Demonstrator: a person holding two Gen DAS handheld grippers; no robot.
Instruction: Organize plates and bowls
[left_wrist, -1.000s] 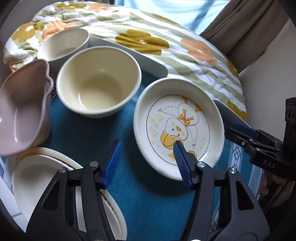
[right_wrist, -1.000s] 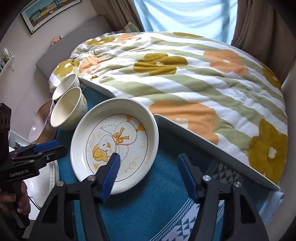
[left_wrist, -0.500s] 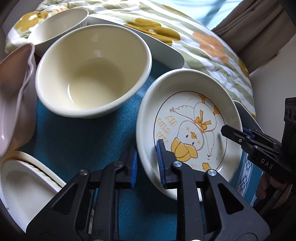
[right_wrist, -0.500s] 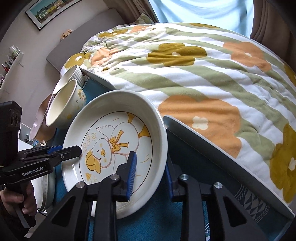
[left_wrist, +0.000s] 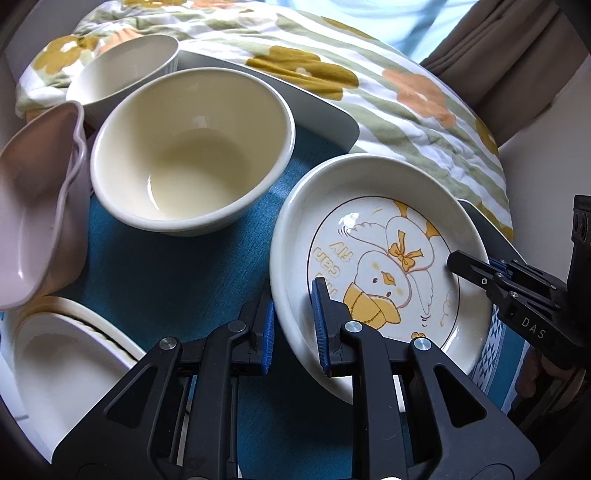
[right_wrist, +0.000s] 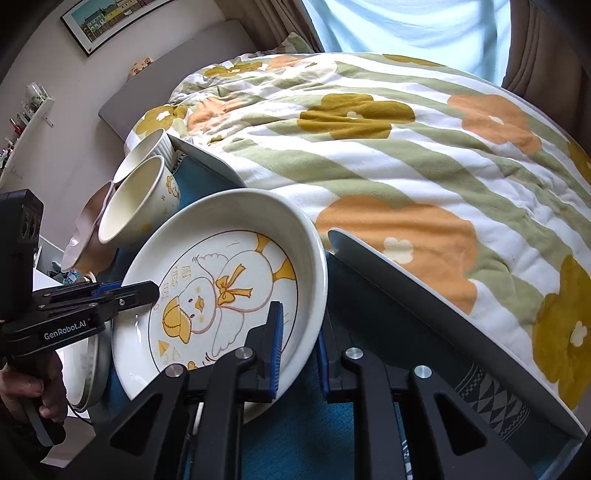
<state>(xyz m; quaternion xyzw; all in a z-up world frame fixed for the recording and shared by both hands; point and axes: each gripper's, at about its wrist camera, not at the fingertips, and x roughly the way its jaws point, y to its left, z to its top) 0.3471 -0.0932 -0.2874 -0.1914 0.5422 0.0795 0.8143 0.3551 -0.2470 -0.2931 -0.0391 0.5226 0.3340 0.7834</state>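
A white duck-print plate (left_wrist: 373, 236) (right_wrist: 221, 266) is held by both grippers over a blue cloth. My left gripper (left_wrist: 293, 328) is shut on its near left rim. My right gripper (right_wrist: 299, 350) is shut on its right rim, and it shows at the right in the left wrist view (left_wrist: 480, 273). The left gripper shows at the left in the right wrist view (right_wrist: 122, 293). A cream bowl (left_wrist: 192, 147) (right_wrist: 136, 199) stands left of the plate. A ribbed white bowl (left_wrist: 122, 74) stands behind it. A pink wavy bowl (left_wrist: 37, 203) is at far left.
A stack of white plates (left_wrist: 59, 354) lies at the near left. The blue cloth (left_wrist: 166, 277) lies on a grey tray (right_wrist: 443, 321) with a raised edge. A flowered quilt (right_wrist: 388, 140) on a bed lies behind the tray.
Both grippers closed from wide open onto opposite rims of the duck plate. The plate now looks tilted and raised a little.
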